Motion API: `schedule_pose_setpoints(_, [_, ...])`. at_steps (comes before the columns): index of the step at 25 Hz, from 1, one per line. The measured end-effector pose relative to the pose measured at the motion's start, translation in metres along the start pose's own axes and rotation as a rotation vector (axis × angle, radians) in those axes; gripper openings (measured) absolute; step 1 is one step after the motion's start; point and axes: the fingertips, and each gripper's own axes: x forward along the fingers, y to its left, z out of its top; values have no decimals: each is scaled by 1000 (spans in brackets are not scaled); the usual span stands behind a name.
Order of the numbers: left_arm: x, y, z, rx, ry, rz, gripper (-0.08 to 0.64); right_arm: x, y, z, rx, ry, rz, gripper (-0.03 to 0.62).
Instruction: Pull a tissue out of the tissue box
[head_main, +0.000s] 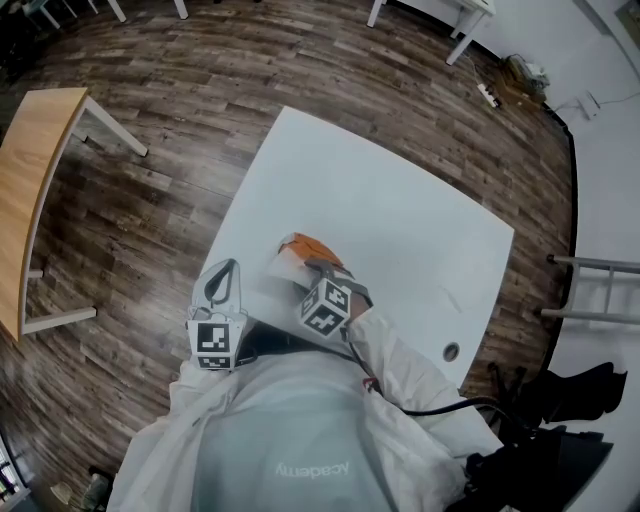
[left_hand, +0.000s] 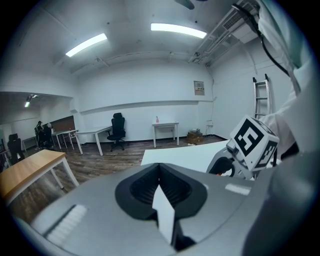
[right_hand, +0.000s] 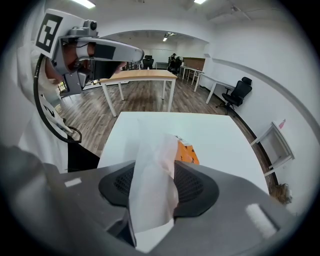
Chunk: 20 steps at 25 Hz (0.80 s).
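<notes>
Over the tissue box (right_hand: 186, 152), right gripper (right_hand: 160, 167), nearly closed, clamps a tissue (right_hand: 151, 197); left gripper (left_hand: 160, 167) sits clenched, empty.

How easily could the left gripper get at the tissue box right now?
Probably yes. The left gripper sits close beside the tissue box with only bare table between them. The right gripper, gripping the tissue, crowds just the box's other side.

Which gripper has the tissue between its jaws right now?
The right gripper: the white tissue is pinched between its jaws. The left gripper is shut, pointing away.
</notes>
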Motion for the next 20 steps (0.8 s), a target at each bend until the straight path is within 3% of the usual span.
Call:
schedule_pose_setpoints(11, [2, 0, -3, -2, 6, -4, 0, -4, -10, 0, 12, 0, -54, 54])
schedule_pose_setpoints(20, [5, -1, -2, -1, 7, -11, 0, -7, -14, -1, 36, -6, -76, 23])
